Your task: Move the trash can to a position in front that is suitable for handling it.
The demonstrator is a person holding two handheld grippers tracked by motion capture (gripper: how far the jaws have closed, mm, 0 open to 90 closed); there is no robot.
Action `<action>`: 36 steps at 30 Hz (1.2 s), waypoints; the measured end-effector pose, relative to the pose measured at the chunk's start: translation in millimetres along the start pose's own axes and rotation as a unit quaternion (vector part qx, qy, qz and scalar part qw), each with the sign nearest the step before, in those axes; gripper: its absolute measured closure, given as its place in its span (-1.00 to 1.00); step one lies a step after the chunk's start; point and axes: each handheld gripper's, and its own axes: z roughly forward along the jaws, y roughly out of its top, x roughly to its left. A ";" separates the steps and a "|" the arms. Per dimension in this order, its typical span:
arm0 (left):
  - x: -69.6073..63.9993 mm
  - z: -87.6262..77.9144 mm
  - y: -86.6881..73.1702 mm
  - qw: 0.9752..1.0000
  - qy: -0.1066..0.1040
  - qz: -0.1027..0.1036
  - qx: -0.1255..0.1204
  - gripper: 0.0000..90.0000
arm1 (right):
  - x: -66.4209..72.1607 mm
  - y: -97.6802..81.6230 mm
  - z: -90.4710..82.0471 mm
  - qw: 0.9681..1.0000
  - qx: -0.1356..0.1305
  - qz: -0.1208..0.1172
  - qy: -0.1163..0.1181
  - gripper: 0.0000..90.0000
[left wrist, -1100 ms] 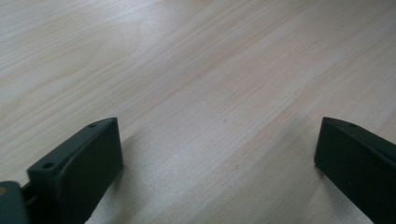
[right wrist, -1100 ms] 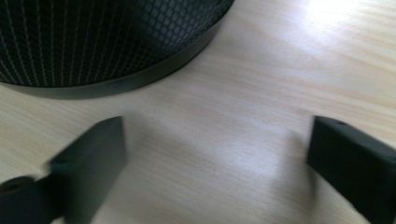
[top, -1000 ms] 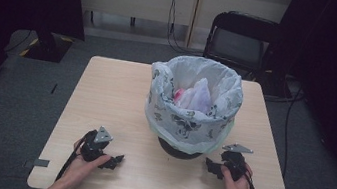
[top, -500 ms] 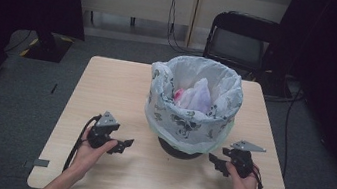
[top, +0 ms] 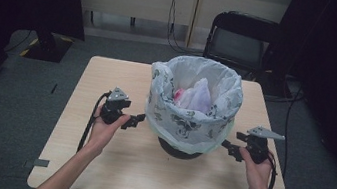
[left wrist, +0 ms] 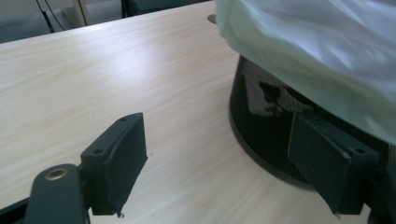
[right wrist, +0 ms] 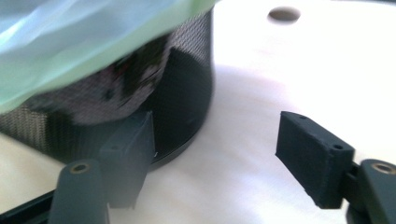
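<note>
Closing in on bin liner point(top: 187, 122) from both flanks since a second ago; left gripper point(top: 138, 119) and right gripper point(top: 227, 147) jaws apart, empty, jaws just shifting; likely grabbing overhang next.

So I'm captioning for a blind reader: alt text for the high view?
A bin lined with a patterned bag stands on a wooden table, with an open left gripper and open right gripper at either side. A chair stands behind.

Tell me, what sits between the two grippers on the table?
In the high view, the lined bin stands between the left gripper and right gripper.
</note>
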 end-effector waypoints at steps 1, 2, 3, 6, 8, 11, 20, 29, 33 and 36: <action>0.6 2.0 3.1 1.000 -0.005 0.001 -0.007 -0.58 | -11.5 4.5 2.7 1.000 -0.018 0.012 -0.008 -0.35; 1.1 4.0 6.4 1.000 -0.016 -0.001 -0.015 -0.58 | -11.5 4.5 2.7 1.000 -0.018 0.012 -0.008 -0.35; 0.9 5.9 9.6 1.000 -0.018 0.003 -0.015 -0.57 | -21.0 9.2 6.9 0.999 -0.024 0.026 -0.003 -0.30; 2.0 17.4 18.1 1.000 -0.001 0.010 -0.011 -0.57 | -26.4 19.6 12.7 0.999 -0.030 0.026 -0.012 -0.28; 3.6 20.2 19.3 1.000 0.000 -0.003 -0.016 -0.59 | -24.3 27.9 15.3 0.999 -0.030 0.018 -0.016 -0.27; 7.5 26.8 22.8 1.000 -0.001 -0.013 -0.020 -0.58 | -19.6 38.9 20.7 0.999 -0.021 -0.015 -0.030 -0.27; -1.1 41.4 28.8 0.999 -0.006 -0.013 -0.034 -0.58 | -23.5 50.3 27.0 0.998 -0.059 0.025 -0.027 -0.30; -3.3 43.1 23.2 0.998 -0.019 -0.029 -0.050 -0.30 | -18.9 48.0 31.7 0.996 -0.080 0.028 -0.016 -0.22; -5.9 39.2 19.9 0.998 -0.025 -0.029 -0.056 -0.18 | -18.0 49.1 30.9 0.996 -0.086 0.027 -0.008 -0.05; -6.4 33.2 19.2 0.998 -0.016 -0.007 -0.053 -0.18 | -15.9 49.7 31.6 0.995 -0.091 0.030 -0.002 -0.01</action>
